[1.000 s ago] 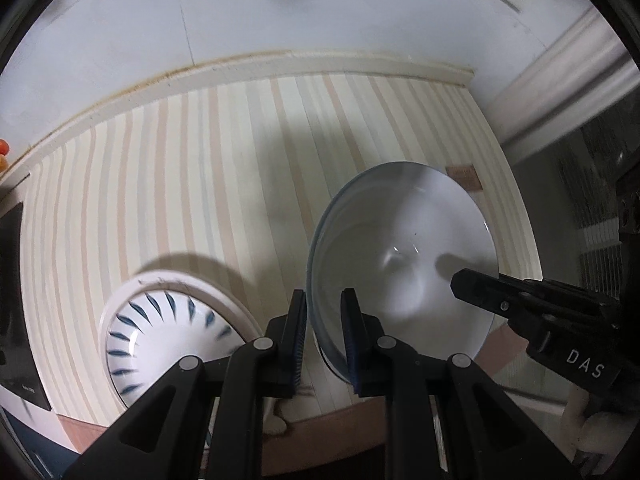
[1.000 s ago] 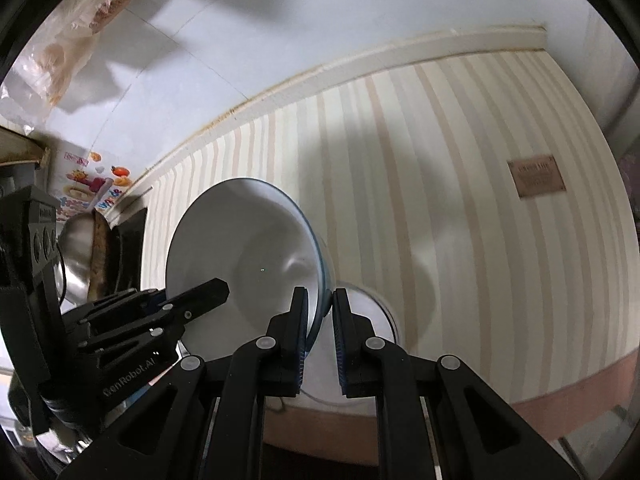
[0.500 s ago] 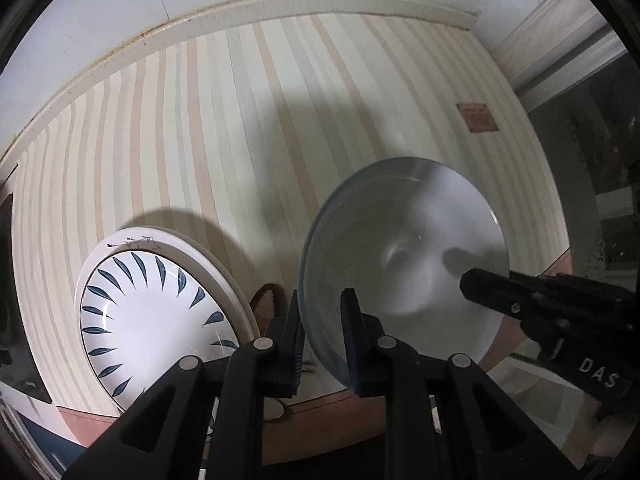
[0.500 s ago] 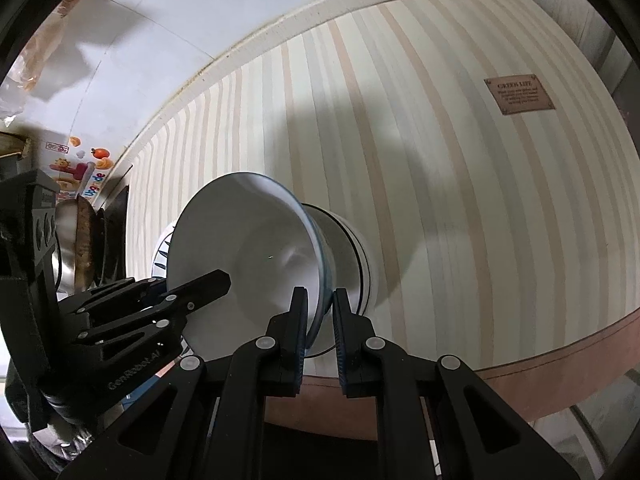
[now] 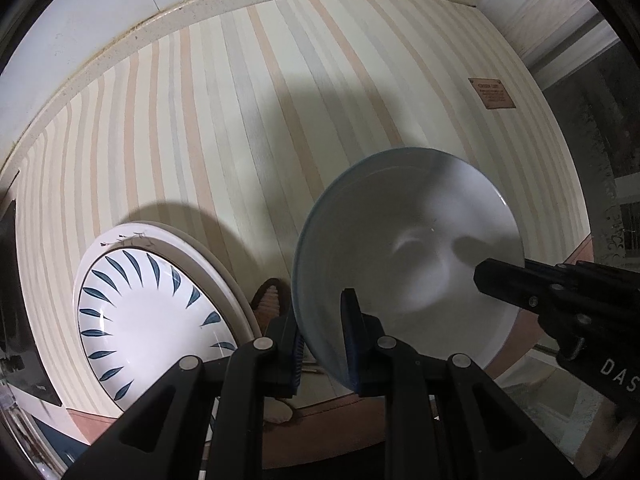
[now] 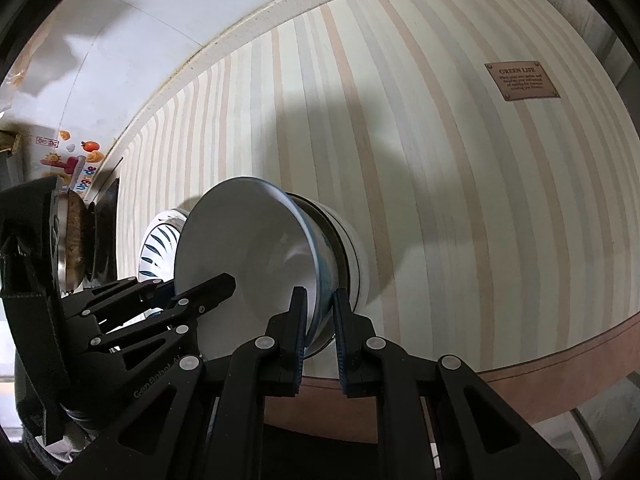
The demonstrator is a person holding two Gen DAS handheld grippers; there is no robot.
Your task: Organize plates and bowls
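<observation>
A white bowl with a blue rim (image 5: 404, 264) is held between both grippers above the striped table. My left gripper (image 5: 324, 336) is shut on the bowl's left rim. My right gripper (image 6: 320, 320) is shut on its right rim; the bowl also shows in the right wrist view (image 6: 248, 252). Right under it stands another white bowl (image 6: 348, 252), and the two look close or touching. A white bowl with blue leaf marks (image 5: 156, 320) sits on a white plate to the left, also seen in the right wrist view (image 6: 158, 240).
The striped tablecloth (image 5: 280, 120) has a brown label (image 6: 522, 80) at the right. The white wall (image 5: 100, 0) runs along the far edge. A metal pan and dark items (image 6: 74, 236) stand at the left. The table's front edge (image 6: 560, 344) is near.
Both grippers have carried the bowl lower and toward the table's near edge. The bowl beneath it and the leaf-marked bowl have come further into view.
</observation>
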